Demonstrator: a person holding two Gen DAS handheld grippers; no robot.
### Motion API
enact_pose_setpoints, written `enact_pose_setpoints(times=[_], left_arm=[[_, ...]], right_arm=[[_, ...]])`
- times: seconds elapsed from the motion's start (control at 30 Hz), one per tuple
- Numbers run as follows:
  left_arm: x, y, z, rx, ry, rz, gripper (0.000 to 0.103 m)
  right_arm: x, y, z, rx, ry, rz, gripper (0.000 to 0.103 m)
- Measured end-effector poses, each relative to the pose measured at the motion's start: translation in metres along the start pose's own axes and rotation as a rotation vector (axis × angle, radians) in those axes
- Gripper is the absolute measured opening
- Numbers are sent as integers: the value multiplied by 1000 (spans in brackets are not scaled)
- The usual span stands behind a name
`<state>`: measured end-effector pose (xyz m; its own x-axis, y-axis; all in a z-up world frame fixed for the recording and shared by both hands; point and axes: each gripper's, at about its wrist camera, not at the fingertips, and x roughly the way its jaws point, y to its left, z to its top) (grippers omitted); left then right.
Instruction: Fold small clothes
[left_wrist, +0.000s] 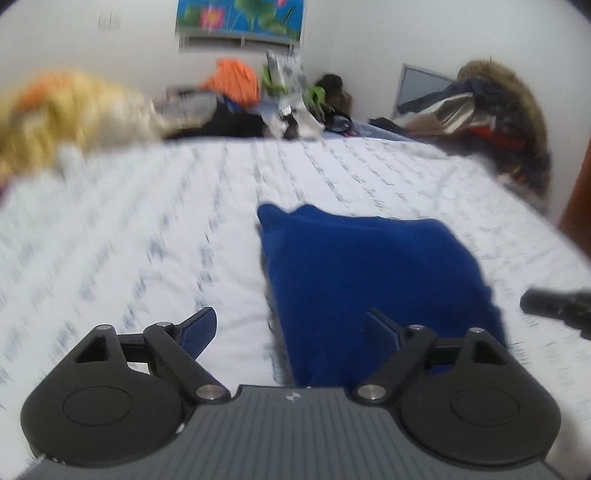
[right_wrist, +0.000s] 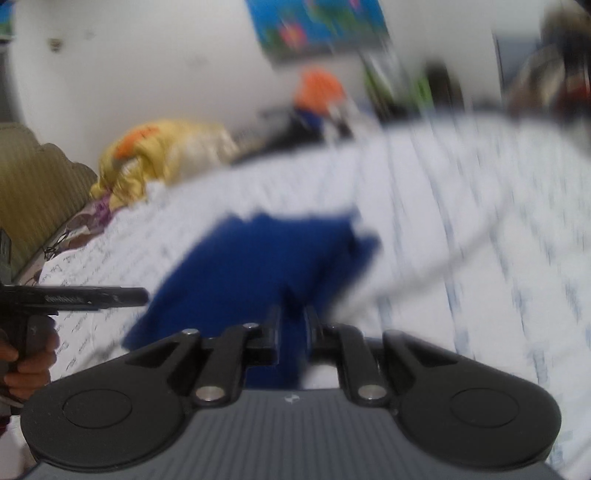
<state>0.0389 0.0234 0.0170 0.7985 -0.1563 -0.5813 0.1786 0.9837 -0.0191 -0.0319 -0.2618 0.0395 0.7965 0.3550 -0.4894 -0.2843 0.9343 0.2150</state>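
The left claw hangs low over the bed with its jaws spread wide, gripping nothing; one blue-padded finger sits over bare sheet and the other over the near edge of the blue knit garment. That garment lies flat on the white printed sheet, stretching from the claw toward 1 o'clock in the left wrist view. At 3 o'clock in that view, the black tip of the right claw pokes in from the edge.

From the right wrist camera, heavily blurred, the right claw has its fingers drawn close together with blue knit fabric pinched between them, so it is grasping the garment's near edge. The cloth spreads away toward 11 o'clock across the bed. At 9 o'clock the left claw shows side-on, with the person's hand wrapped round its handle.

Beyond the sheet, at 12 o'clock, a jumble of clothes is heaped against the wall, an orange piece on top. A yellow bundle lies at 10 o'clock, a fur-trimmed coat at 2 o'clock, and a lotus picture hangs above.
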Motion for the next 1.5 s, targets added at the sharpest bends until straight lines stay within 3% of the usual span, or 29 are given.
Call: enact_pose_setpoints(times=[0.13,0.23,0.3,0.37,0.4,0.43,0.47,0.6,0.9,1.5], left_arm=[[16,-29,-19,64,29,77,85],[25,-34,-38,51,40,124,86],[17,-32,-43,32,16,143,87],[10,-35,-44,23,1,151,91],[8,-36,-45,17,-3,154,94],[7,-38,-47,11,-2,152,98],[6,-41,-48,6,4,151,98],[6,-46,-58,-12,21,165,100],[4,-36,-65,-96,34,145,103],[-22,-32,-88,-90,67,122,103]], right_arm=[[34,33,-13,-85,47,-34,13],[55,43,-32,-152,108,-168,17],[49,43,-36,-145,83,-189,17],[40,41,-37,-99,50,-183,25],[33,39,-37,-75,26,-176,43],[30,39,-39,-65,5,-171,69],[29,40,-42,-72,-10,-173,78],[40,48,-53,-117,18,-231,79],[32,51,-65,-77,50,-230,79],[20,56,-78,-53,87,-261,80]])
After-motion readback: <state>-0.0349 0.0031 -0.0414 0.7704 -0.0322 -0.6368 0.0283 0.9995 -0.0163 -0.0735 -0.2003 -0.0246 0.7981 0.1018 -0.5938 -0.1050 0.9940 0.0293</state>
